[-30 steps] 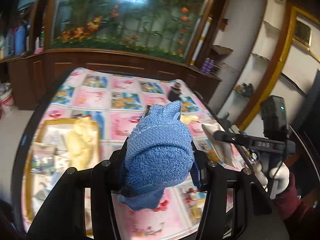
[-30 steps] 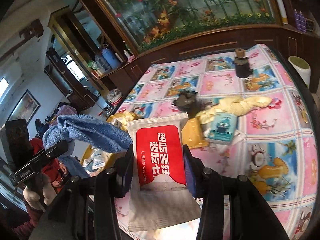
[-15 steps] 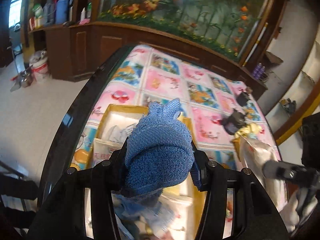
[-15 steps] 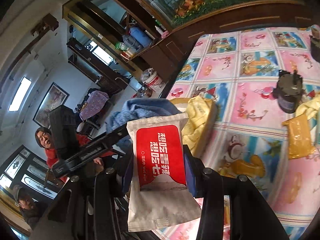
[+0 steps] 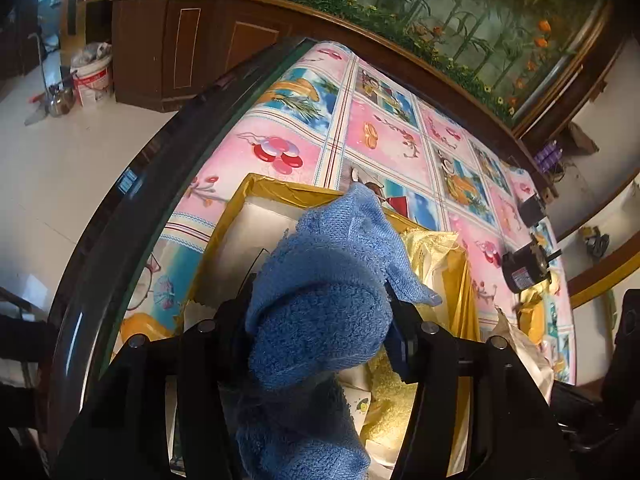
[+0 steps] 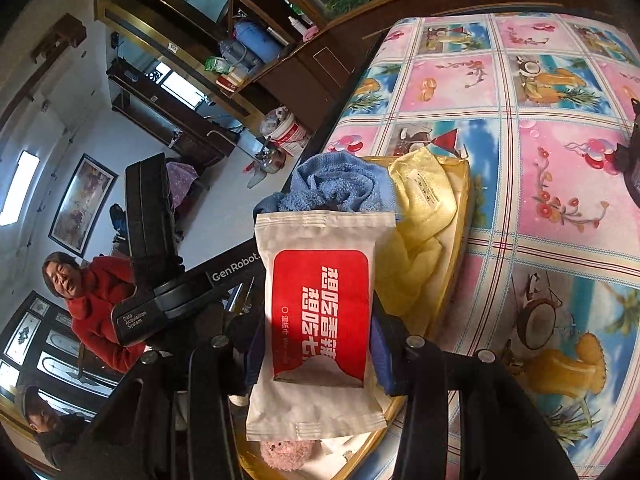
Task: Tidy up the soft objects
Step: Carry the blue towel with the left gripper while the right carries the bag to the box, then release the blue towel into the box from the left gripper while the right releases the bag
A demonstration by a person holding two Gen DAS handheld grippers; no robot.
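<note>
While the left gripper (image 5: 320, 336) has its fingers closed on a bunched blue towel (image 5: 320, 304), the right gripper (image 6: 316, 344) squeezes a white wet-wipe packet (image 6: 316, 320) with a red label. Both hang over the gold tray (image 5: 280, 190), which lies near the table edge.

In the left wrist view, one end of the towel droops toward 6 o'clock, into the tray, and a loose corner stands up at 12 o'clock. At about 4 o'clock from the towel, yellow cloth (image 5: 390, 404) already lies in the tray. In the right wrist view the towel sits just behind the packet at 12 o'clock, with a pale yellow pack (image 6: 424, 196) at 2 o'clock and something pink and fluffy (image 6: 288, 454) at 6 o'clock under the packet.

Farther away, at 3 o'clock in the left view, a small black motor (image 5: 524, 270) stands on the patterned tablecloth (image 5: 380, 136).

The risk, I think, is crowding: the two loads are very close, so the towel may catch the packet or hang over the tray rim when released.
</note>
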